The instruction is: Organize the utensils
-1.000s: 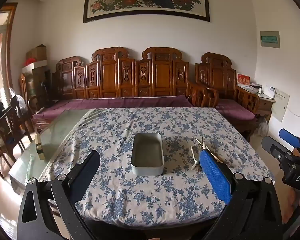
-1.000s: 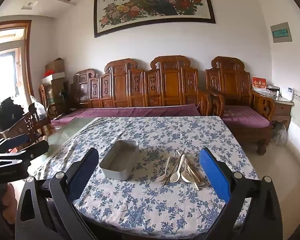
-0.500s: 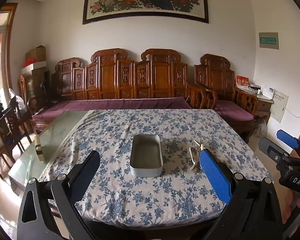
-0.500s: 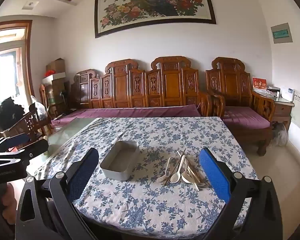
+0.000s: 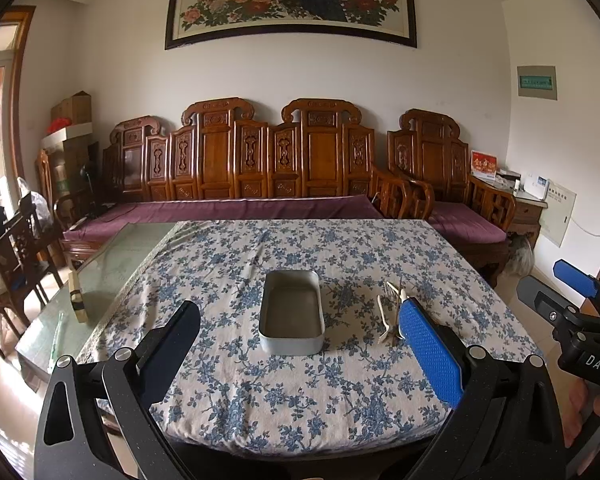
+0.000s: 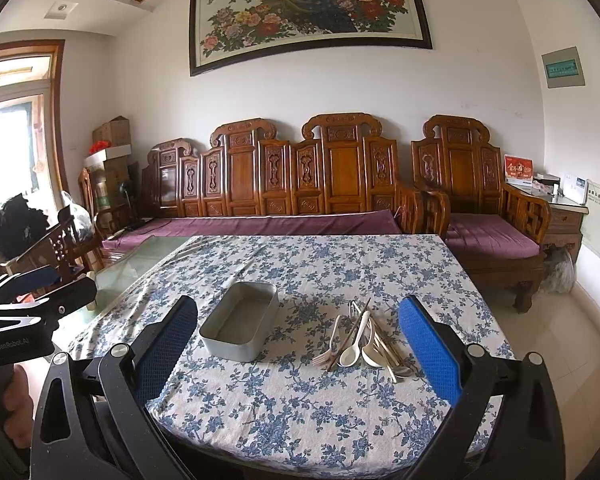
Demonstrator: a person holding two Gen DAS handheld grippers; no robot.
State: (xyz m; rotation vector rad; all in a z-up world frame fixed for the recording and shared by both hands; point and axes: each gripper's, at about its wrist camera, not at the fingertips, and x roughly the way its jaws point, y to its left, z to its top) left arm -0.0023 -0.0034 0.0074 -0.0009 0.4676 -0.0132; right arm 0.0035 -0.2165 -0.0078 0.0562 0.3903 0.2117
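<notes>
An empty grey metal tin (image 5: pixel 292 312) (image 6: pixel 240 326) sits mid-table on the blue-flowered cloth. To its right lies a heap of utensils (image 6: pixel 364 340) (image 5: pixel 390 314): white spoons, a white fork, metal pieces and chopsticks. My left gripper (image 5: pixel 300 344) is open, held back from the table's near edge, with the tin seen between its fingers. My right gripper (image 6: pixel 300 340) is open too, short of the table, nothing in it. Each gripper shows at the edge of the other's view, the right gripper (image 5: pixel 572 304) and the left gripper (image 6: pixel 40 296).
The table (image 5: pixel 300 408) has a bare glass strip (image 5: pixel 112 264) at its left with a small wooden block (image 5: pixel 77 300). Carved wooden benches with purple cushions (image 5: pixel 236 208) stand behind; chairs (image 5: pixel 16 256) crowd the left. A hand (image 6: pixel 8 408) holds the left gripper's handle.
Both grippers have drawn back slightly from the table and risen a little; the tin and utensils look smaller and lie unmoved. Both stay open.
</notes>
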